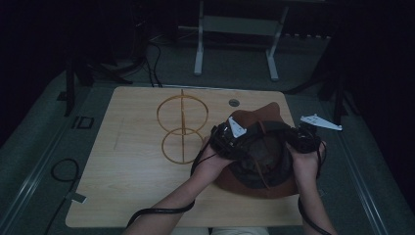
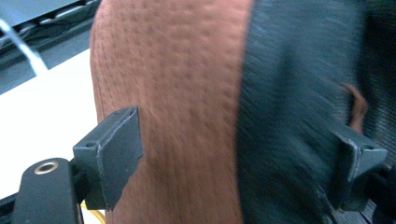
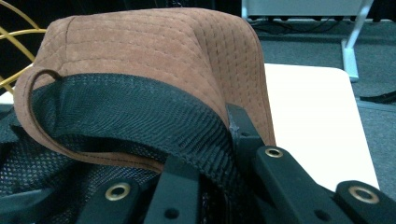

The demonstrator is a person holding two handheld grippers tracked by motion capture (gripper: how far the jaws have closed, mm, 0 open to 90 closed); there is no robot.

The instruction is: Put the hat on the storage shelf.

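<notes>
1. on the pale wooden table (image 1: 127, 186), left of centre, stands a yellow wire stand (image 1: 182, 128) made of two hoops on an upright rod, apart from the hat.
2. right of the stand, a brown suede hat (image 1: 264, 182) with black mesh lining lies upturned on the table, its brim lifted at the far side.
3. left gripper (image 1: 230, 139): jaws spread, brown brim and black lining between them in the left gripper view; the hat (image 2: 187, 93) fills the gap, yet firm clamping cannot be told.
4. right gripper (image 1: 302, 139): jaws closed on the hat (image 3: 154, 51) brim edge, suede outside, mesh inside.
5. both hands hold the grippers at the hat's opposite sides.
</notes>
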